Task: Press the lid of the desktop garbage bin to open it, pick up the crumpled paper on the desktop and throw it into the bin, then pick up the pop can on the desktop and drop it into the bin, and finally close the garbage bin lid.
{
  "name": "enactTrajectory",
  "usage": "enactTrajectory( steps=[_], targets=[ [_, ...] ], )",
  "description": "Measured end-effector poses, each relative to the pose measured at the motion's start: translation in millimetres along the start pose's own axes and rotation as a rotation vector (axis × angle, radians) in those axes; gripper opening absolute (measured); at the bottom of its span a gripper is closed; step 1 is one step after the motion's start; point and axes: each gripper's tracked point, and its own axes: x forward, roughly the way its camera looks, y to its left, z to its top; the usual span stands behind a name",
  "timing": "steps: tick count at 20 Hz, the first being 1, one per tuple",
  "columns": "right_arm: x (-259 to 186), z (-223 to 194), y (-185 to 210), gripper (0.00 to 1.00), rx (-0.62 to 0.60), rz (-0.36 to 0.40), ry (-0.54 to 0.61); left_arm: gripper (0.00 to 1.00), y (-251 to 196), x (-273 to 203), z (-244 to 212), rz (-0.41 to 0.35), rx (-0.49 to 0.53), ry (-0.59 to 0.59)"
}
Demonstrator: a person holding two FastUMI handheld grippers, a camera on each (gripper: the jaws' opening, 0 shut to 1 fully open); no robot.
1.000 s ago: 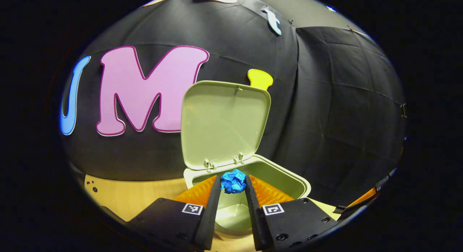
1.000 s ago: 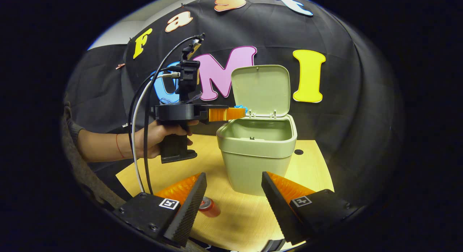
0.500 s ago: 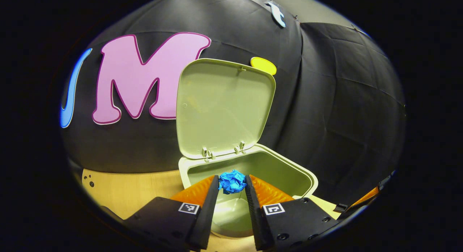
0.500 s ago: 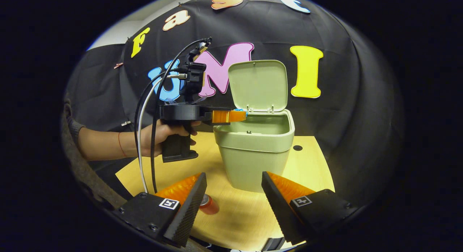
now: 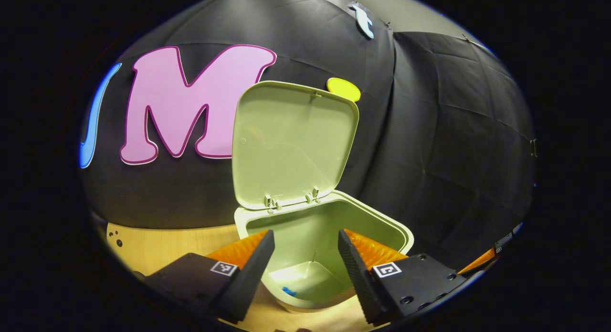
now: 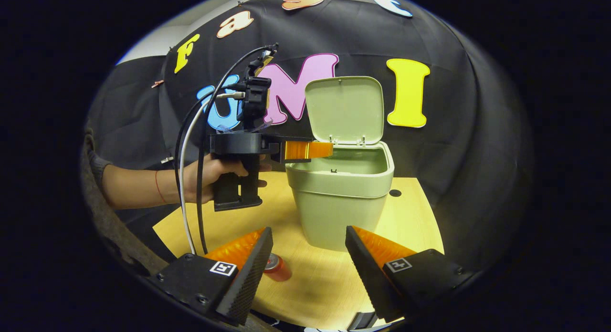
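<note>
Left gripper view: our left gripper (image 5: 301, 248) hangs over the open mouth of the green desktop bin (image 5: 403, 234), jaws apart w/ nothing between them. A scrap of blue shows at the bin's floor (image 5: 288, 290); we judge that's the crumpled paper, lying inside, though it's small & partly cut off by the near rim. Holding the jaws right above the opening makes sense: anything let go there falls straight in, no rim to catch it. The lid (image 5: 292, 143) stands upright on its hinges at the back, so it clears the drop path & needs no hand to keep it up.

Right gripper view: our right gripper (image 6: 308, 248) sits low & back from the bin, jaws wide apart, holding nothing. The red pop can (image 6: 277, 269) is on the bench (image 6: 410, 217) just beside the left finger, near side of the bin, partly hidden by that finger. We read this pose as staging for the can pick. The hand (image 6: 210, 179) holding the left gripper shows farther off, its fingers level w/ the bin rim.

Paper step looks done; can & lid-close remain. Can is smooth & round, so we'd want a centred grip.
</note>
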Motion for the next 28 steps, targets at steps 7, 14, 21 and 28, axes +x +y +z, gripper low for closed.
enactTrajectory(
  steps=[7, 14, 21, 28],
  targets=[
    [7, -5, 21, 0.98, -0.007, 0.024, 0.025, 0.96, 20, -49, 24, 0.057, 0.035, -0.078],
    [26, -40, 53, 0.98, -0.081, 0.066, 0.119, 0.96, 63, -127, 34, 0.186, 0.027, -0.139],
    [52, -76, 75, 0.99, -0.111, 0.1, 0.209, 0.96, 101, -191, 16, 0.312, -0.013, -0.15],
    [78, -117, 86, 0.98, -0.15, 0.13, 0.304, 0.95, 130, -231, -6, 0.416, -0.042, -0.137]
  ],
)
